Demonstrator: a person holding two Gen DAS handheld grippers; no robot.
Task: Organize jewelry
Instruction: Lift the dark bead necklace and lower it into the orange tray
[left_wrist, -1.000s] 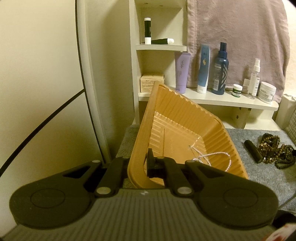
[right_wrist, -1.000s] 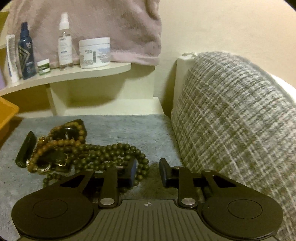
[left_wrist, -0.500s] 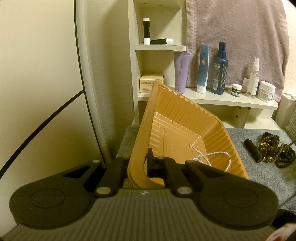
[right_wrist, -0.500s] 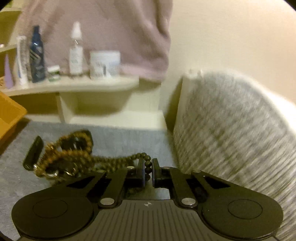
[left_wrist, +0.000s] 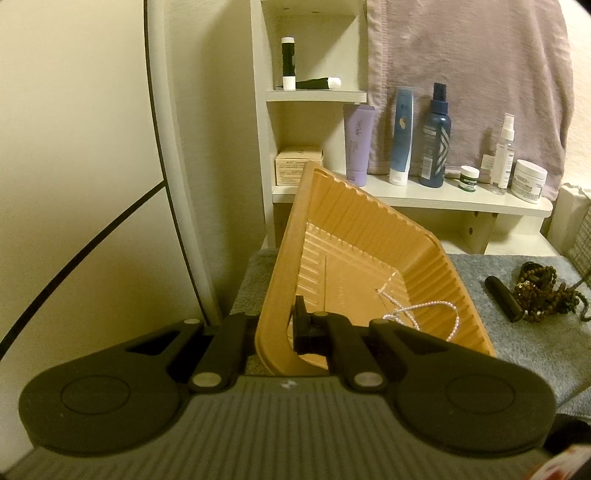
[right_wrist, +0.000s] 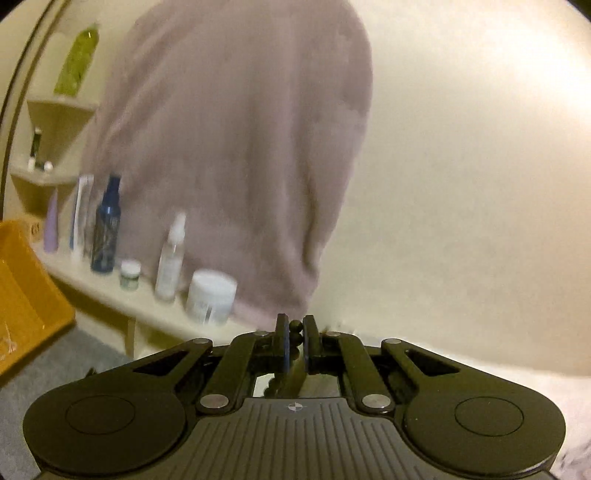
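The right gripper (right_wrist: 294, 341), fingers pinched on the dark beads (right_wrist: 294, 326), has lifted them off the pile; the left gripper (left_wrist: 275, 328) keeps clamping the tilted tray (left_wrist: 354, 236), ready to receive them.

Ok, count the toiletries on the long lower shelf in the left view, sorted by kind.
Tubes: 2
Spray bottles: 2
Jars: 2
Box: 1
Total: 7

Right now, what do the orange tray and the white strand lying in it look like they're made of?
Orange tray: probably thin molded plastic, matte, with ribbed walls. White strand: small glossy pearl-like beads; real or imitation, I cannot tell.
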